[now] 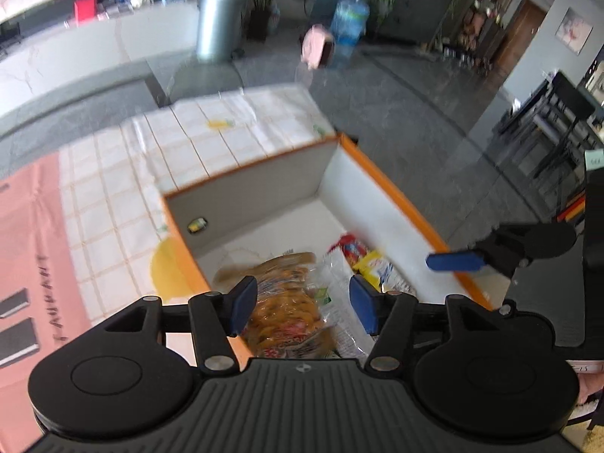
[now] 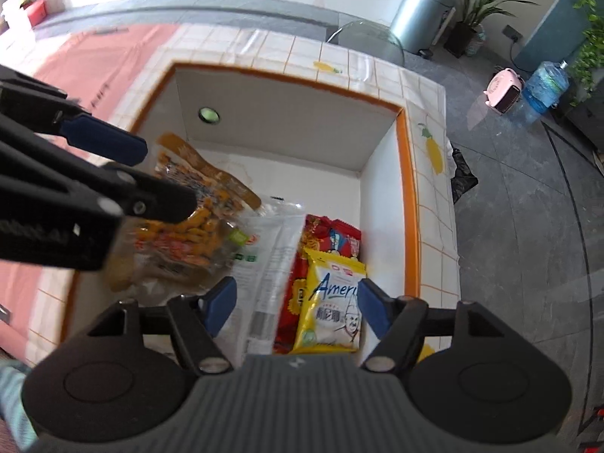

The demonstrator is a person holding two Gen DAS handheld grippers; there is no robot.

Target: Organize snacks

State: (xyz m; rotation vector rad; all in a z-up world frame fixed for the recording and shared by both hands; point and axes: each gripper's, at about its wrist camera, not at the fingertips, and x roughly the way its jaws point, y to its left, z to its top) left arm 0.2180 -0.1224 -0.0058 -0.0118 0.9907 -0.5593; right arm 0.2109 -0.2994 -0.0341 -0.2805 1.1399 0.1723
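Hovering above the left half of the box (image 2: pixel 409 196), the left gripper (image 1: pixel 304 304) has its fingers spread with nothing between them. Directly below it lies the orange snack bag (image 2: pixel 181 234), against the left wall. To its right lies a clear packet (image 2: pixel 268 264), then a red packet (image 2: pixel 324 241) overlapped by a yellow packet (image 2: pixel 332 302) near the right wall. The right gripper (image 2: pixel 296 307) hangs over these packets with fingers spread, empty. The box rests on a tiled cloth (image 2: pixel 430 226).
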